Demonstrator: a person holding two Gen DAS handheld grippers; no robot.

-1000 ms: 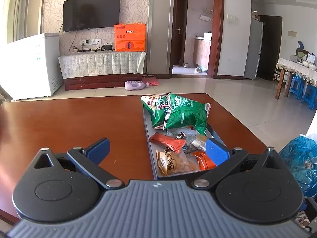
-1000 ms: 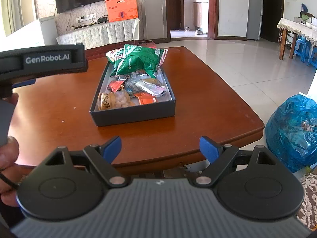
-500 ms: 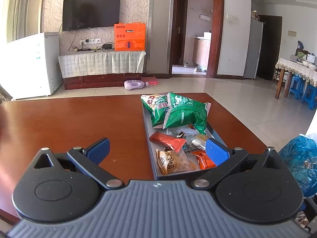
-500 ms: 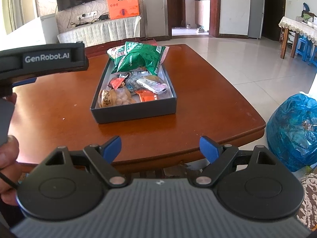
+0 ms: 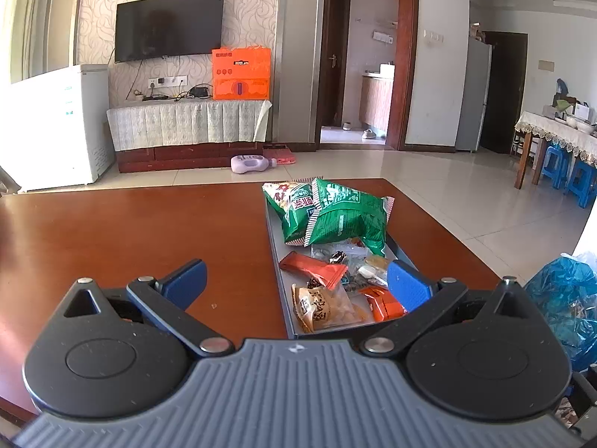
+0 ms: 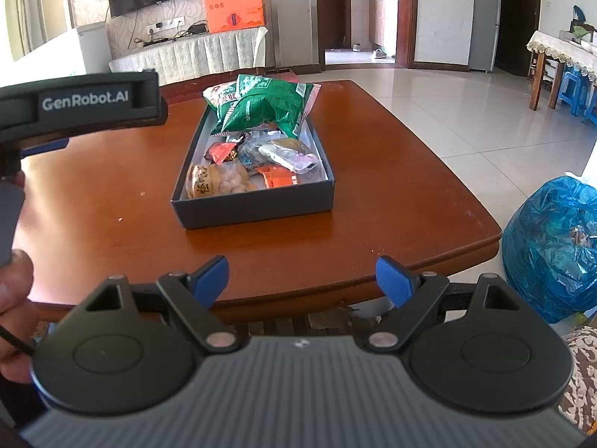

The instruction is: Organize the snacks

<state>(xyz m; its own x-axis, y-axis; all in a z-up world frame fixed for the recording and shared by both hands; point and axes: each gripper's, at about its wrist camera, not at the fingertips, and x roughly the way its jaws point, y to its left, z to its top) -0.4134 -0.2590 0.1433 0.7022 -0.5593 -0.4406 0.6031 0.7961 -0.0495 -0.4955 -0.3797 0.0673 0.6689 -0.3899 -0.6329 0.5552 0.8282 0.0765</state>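
A dark shallow box (image 6: 257, 207) sits on the brown wooden table (image 6: 391, 201), filled with snacks. Two green bags (image 6: 261, 106) lie at its far end; orange packets (image 6: 278, 177), a tan packet (image 6: 214, 183) and a silver wrapper (image 6: 291, 158) fill the near end. In the left wrist view the same box (image 5: 278, 257) lies ahead to the right, holding the green bags (image 5: 343, 216) and a red-orange packet (image 5: 313, 265). My left gripper (image 5: 296, 283) is open over the table, its right finger above the box's near corner. My right gripper (image 6: 302, 278) hangs open before the table's front edge, holding nothing.
The left gripper's body (image 6: 82, 102) and a person's hand (image 6: 13, 287) show at the left of the right wrist view. A blue plastic bag (image 6: 552, 242) stands on the floor right of the table. Bare tabletop (image 5: 112, 231) stretches left of the box.
The right gripper's view has tilted and risen slightly, so the box sits lower and looks a bit nearer. The left gripper has barely moved. Both stay open.
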